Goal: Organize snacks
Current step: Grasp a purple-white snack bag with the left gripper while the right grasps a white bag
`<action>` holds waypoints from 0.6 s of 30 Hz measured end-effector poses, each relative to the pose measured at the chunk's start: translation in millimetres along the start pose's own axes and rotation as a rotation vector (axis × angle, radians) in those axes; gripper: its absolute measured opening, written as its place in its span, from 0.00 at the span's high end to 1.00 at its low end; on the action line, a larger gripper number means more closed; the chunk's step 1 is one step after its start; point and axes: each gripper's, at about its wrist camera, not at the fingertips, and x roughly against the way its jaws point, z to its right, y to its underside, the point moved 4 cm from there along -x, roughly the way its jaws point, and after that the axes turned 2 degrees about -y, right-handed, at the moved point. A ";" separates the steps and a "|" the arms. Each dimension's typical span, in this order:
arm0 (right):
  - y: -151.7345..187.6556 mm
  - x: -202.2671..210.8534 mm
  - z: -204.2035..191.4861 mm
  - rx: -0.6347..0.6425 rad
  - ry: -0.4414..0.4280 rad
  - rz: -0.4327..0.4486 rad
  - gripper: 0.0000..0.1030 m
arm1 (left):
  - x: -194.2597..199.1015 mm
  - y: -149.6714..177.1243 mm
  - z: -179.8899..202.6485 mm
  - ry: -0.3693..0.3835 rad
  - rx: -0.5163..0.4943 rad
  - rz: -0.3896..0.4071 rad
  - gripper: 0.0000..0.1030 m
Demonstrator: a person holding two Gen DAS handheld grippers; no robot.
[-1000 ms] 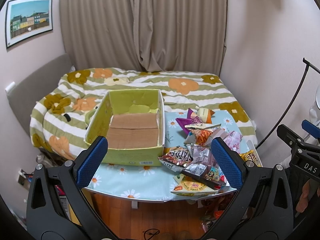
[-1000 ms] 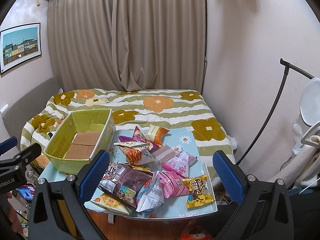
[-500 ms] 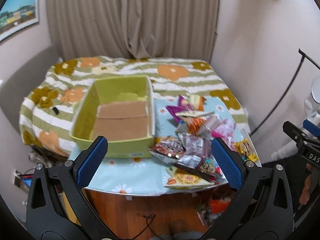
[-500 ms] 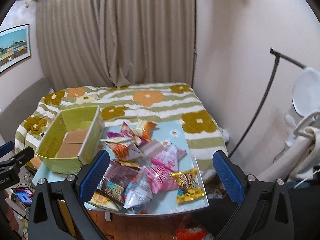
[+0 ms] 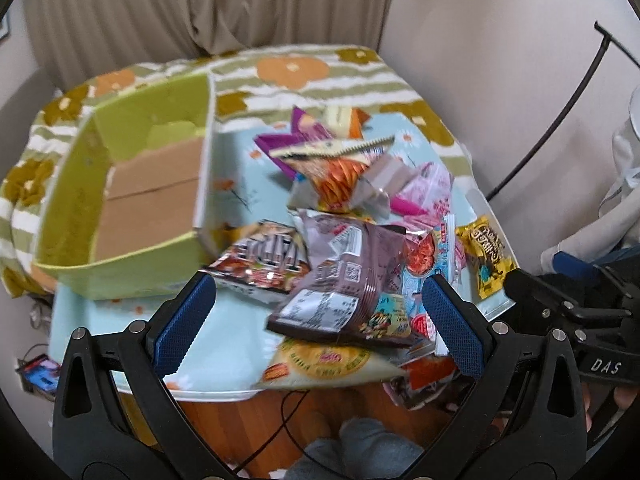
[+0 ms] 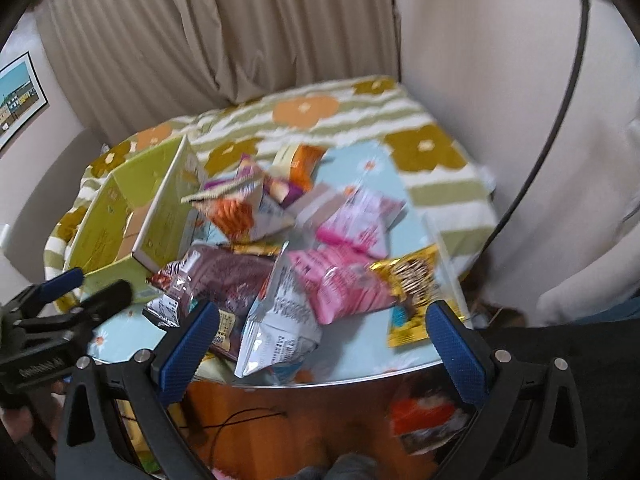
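Left wrist view: the left claw [image 5: 316, 320] gapes wide and empty above a heap of snack packets, a mauve-brown foil bag [image 5: 344, 280] between its blue pads, a lime-green cardboard box [image 5: 132, 184] ahead to its left on the light-blue floral table [image 5: 236, 324]. Right wrist view: the right claw [image 6: 320, 344] is equally spread, empty, a white-backed pouch [image 6: 280, 320] and pink packet [image 6: 340, 280] just ahead, a yellow packet [image 6: 412, 292] toward its right pad.

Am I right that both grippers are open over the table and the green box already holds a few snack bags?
Not quite. The green box holds no bags: the left wrist view shows only bare cardboard inside. The snack pile lies beside it on the table. Left gripper and right gripper are indeed open.
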 end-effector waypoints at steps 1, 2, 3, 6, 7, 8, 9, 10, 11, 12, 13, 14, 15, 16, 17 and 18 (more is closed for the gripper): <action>-1.5 -6.9 2.8 -0.016 -0.015 -0.015 0.00 | -9.4 0.8 2.9 -0.002 -0.009 -0.019 0.01; -1.2 -12.3 5.1 -0.032 -0.030 -0.028 0.00 | -18.6 -0.8 4.9 -0.011 -0.021 -0.036 0.01; -0.9 -18.6 8.5 -0.057 -0.048 -0.044 0.00 | -26.5 -0.1 7.4 -0.017 -0.033 -0.051 0.01; 0.3 -36.0 14.8 -0.116 -0.094 -0.084 0.00 | -47.4 2.6 14.9 -0.029 -0.066 -0.089 0.01; 1.1 -44.0 15.9 -0.136 -0.116 -0.106 0.00 | -52.0 3.4 16.6 -0.030 -0.074 -0.099 0.01; 1.9 -49.0 16.3 -0.147 -0.126 -0.121 0.00 | -57.9 3.9 18.9 -0.032 -0.084 -0.110 0.01; 2.1 -55.0 15.7 -0.157 -0.132 -0.137 0.00 | -63.1 4.9 20.6 -0.033 -0.091 -0.120 0.02; 2.6 -61.5 15.9 -0.169 -0.142 -0.155 0.00 | -68.5 5.7 22.4 -0.032 -0.099 -0.133 0.02; 4.4 -68.4 16.2 -0.189 -0.160 -0.178 0.00 | -72.2 5.8 23.5 -0.029 -0.103 -0.143 0.05; 5.7 -74.5 16.0 -0.204 -0.172 -0.196 0.00 | -76.4 6.5 24.7 -0.024 -0.106 -0.153 0.07; 5.9 -80.0 15.3 -0.219 -0.183 -0.215 0.00 | -80.7 7.3 25.6 -0.016 -0.108 -0.166 0.13; 7.5 -84.1 14.7 -0.229 -0.192 -0.231 0.01 | -84.1 8.5 26.2 -0.003 -0.107 -0.177 0.20; 8.7 -88.6 15.1 -0.235 -0.201 -0.245 0.01 | -86.9 9.9 27.1 0.011 -0.105 -0.187 0.23; 11.3 -93.1 14.3 -0.243 -0.214 -0.266 0.01 | -89.2 12.3 28.3 0.021 -0.105 -0.194 0.27; 13.5 -96.1 14.1 -0.251 -0.222 -0.281 0.01 | -90.3 13.4 29.7 0.025 -0.108 -0.197 0.31; 14.7 -99.0 14.0 -0.259 -0.229 -0.295 0.02 | -91.4 15.7 30.4 0.028 -0.114 -0.198 0.34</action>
